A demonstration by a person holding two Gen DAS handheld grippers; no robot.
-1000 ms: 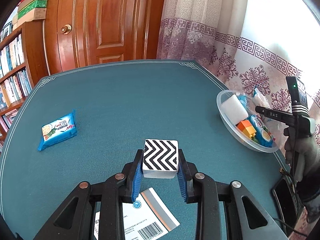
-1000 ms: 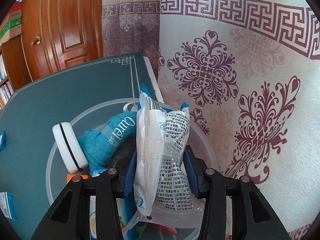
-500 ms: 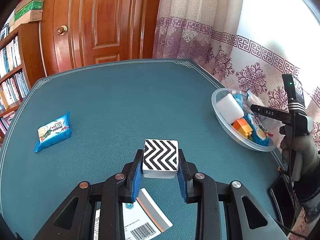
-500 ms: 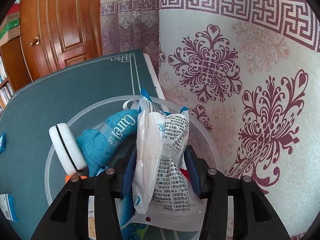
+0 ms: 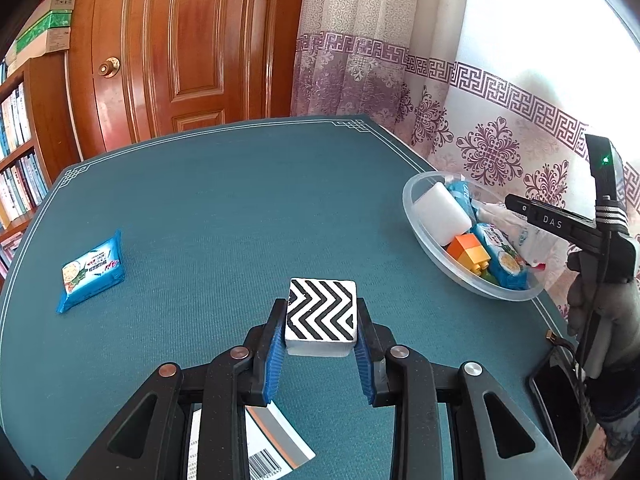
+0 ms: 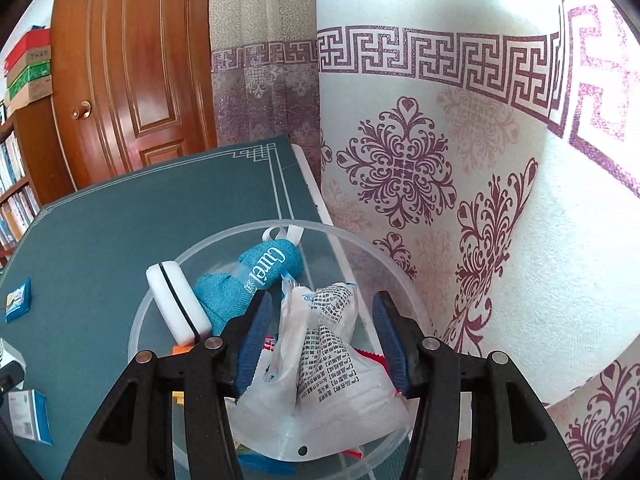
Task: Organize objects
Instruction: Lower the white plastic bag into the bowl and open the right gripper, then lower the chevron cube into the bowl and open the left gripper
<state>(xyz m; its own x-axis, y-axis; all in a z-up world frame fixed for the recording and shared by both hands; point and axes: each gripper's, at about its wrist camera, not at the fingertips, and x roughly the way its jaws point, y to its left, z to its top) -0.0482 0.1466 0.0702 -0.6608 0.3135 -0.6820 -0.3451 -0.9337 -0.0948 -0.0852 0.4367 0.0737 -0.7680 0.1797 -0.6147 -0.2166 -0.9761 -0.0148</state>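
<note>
My left gripper [image 5: 320,320] is shut on a white block with a black zigzag top [image 5: 321,314], held above the teal table [image 5: 224,216]. My right gripper [image 6: 322,316] is open over the clear plastic bowl [image 6: 352,240] at the table's right edge. A white printed packet [image 6: 332,344] lies in the bowl between the open fingers, not gripped. The bowl also holds a teal cloth pouch [image 6: 256,280] and a white case with a black seam [image 6: 176,304]. In the left wrist view the bowl [image 5: 432,256] shows an orange brick [image 5: 468,252] and a blue packet [image 5: 500,256].
A blue snack packet [image 5: 91,272] lies at the table's left. A barcoded box [image 5: 260,448] lies under the left gripper. A patterned curtain [image 6: 440,184] hangs just behind the bowl. A wooden door [image 5: 180,52] and a bookshelf [image 5: 16,152] stand beyond the table.
My right gripper has opened and let the white packet drop into the bowl. The left gripper has moved slightly right with the zigzag block still held.
</note>
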